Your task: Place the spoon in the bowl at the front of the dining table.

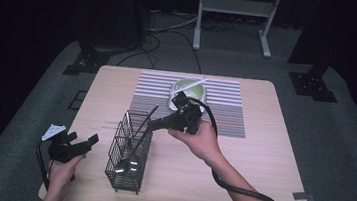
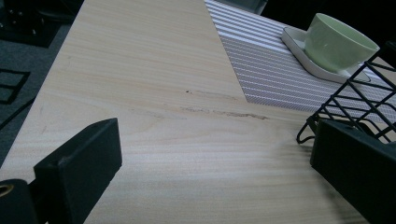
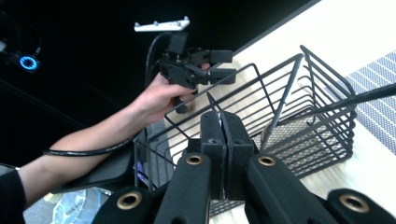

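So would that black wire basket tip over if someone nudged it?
Probably fairly easily: the wire basket stands tall and narrow on the table. Its open wire build looks light yet stiff. The utensils leaning inside may shift its balance.

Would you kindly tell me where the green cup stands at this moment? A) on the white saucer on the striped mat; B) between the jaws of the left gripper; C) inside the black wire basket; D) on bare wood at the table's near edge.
A: the green cup sits on the white saucer, which lies on the striped mat, apart from the black wire basket.
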Tool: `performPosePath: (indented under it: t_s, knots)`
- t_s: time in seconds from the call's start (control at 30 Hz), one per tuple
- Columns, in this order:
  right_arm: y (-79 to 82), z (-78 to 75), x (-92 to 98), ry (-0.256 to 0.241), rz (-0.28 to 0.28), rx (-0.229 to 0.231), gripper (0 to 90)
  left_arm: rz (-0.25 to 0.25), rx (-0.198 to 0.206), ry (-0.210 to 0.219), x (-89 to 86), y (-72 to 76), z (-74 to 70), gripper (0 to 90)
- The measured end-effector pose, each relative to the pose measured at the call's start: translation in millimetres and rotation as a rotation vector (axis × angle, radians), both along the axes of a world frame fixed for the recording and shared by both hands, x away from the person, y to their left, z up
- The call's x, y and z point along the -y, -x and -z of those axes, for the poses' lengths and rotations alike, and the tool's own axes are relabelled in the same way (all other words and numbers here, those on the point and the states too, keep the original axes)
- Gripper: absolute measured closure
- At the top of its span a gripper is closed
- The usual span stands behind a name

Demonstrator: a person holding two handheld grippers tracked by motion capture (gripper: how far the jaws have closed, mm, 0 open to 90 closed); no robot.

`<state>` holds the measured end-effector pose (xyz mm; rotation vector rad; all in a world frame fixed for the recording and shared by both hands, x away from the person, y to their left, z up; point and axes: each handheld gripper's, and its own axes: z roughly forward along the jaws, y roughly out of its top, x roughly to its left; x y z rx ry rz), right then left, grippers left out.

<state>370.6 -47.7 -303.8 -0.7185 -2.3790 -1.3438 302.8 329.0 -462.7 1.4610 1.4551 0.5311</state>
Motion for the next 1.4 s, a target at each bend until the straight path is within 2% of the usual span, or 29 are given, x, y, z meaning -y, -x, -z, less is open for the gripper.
performPosePath:
  t_s: [0.47, 0.73, 1.13, 1.4]
  knots:
    - [-0.7, -15.9, 7.8, -0.033, 0.007, -0.001, 88.8, -0.003, 0.002, 0.003, 0.1, 0.0, 0.0, 1.0]
    - [-1.2, -28.7, 17.2, -0.077, 0.020, -0.001, 88.8, -0.003, 0.001, 0.003, 0.0, -0.1, 0.2, 1.0]
    - [-2.2, -37.8, 27.4, -0.091, 0.033, -0.005, 88.9, -0.002, -0.001, 0.000, 0.0, 0.3, 0.1, 1.0]
    - [-1.8, -44.8, 42.6, -0.094, 0.050, -0.005, 88.9, -0.003, 0.000, 0.000, 0.1, 0.3, -0.3, 1.0]
